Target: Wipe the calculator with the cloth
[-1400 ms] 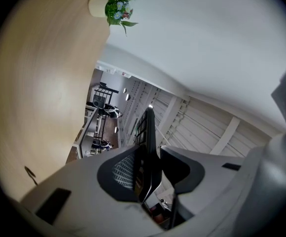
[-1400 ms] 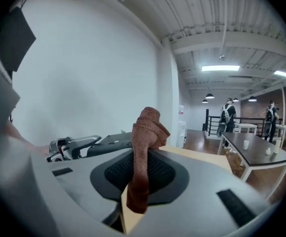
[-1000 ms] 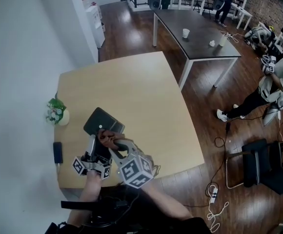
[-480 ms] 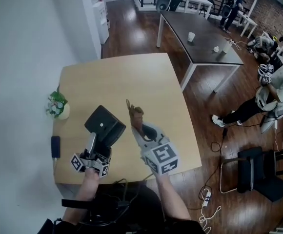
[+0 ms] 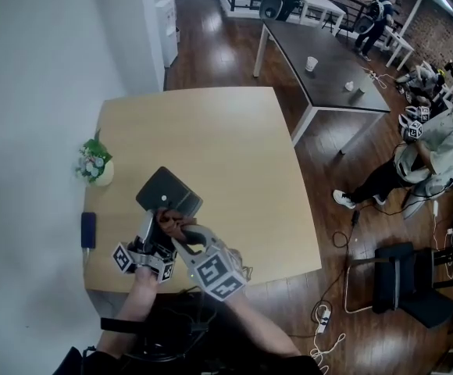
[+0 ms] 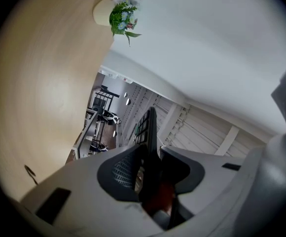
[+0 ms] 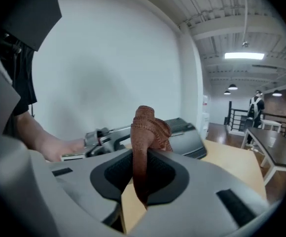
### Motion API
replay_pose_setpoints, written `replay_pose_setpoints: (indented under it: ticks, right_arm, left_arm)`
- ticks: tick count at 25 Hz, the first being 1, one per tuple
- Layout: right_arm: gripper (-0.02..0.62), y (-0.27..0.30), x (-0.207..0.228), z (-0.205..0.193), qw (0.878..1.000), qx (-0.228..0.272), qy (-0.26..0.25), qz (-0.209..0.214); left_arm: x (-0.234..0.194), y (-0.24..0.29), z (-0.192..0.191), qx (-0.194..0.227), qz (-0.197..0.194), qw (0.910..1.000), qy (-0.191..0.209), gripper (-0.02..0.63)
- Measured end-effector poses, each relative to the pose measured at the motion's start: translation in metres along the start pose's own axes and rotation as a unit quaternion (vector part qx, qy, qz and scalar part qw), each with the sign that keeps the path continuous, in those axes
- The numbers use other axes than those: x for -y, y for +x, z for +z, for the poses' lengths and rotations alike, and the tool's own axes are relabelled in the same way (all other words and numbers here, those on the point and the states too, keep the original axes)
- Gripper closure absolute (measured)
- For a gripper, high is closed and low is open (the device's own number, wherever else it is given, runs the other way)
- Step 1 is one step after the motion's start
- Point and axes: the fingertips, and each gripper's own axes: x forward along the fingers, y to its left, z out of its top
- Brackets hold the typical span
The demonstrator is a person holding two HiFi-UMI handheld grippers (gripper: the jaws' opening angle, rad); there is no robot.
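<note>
A potted plant point(image 5: 94, 166) is seen at the desk's point(image 5: 234, 147) left edge, with a dark flat device point(image 5: 88, 230) nearer the front left corner. Over that corner the calculator point(image 5: 169, 191) is clamped edge-on between the jaws of the left gripper point(image 5: 151, 226), its far end raised. Just right of it, a rust-brown cloth point(image 5: 170, 221) is pinched in the right gripper point(image 5: 178, 237) and held at the calculator's near end; contact cannot be confirmed.
</note>
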Motion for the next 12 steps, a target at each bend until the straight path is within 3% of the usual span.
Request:
replay_pose_setpoints:
  ticks: [3,5,8,10,12]
  right_arm:
    - [0.529,0.005,-0.037,-0.011,0.998,-0.02,0.012,0.066]
    - [0.529,-0.005,-0.033,-0.008,0.996,-0.006,0.043,0.075]
    - [0.529,-0.029,0.018,0.011,0.997,0.032,0.071,-0.001]
    - [0.529,-0.041,0.06,0.025,0.994,0.047,0.06,-0.077]
    - [0.529,-0.042,0.085,0.036,0.99,0.052,0.044,-0.123]
  left_arm:
    - [0.0,-0.002,0.006,0.002,-0.004,1.0,-0.006,0.489]
    - [-0.001,-0.003,0.009,0.001,-0.005,1.0,-0.009,0.489]
    - [0.001,-0.005,0.017,0.002,-0.006,0.9999,-0.013,0.489]
    - [0.003,-0.006,0.022,0.003,-0.01,0.9998,-0.02,0.489]
    - [0.003,-0.007,0.024,-0.001,-0.013,0.9995,-0.027,0.489]
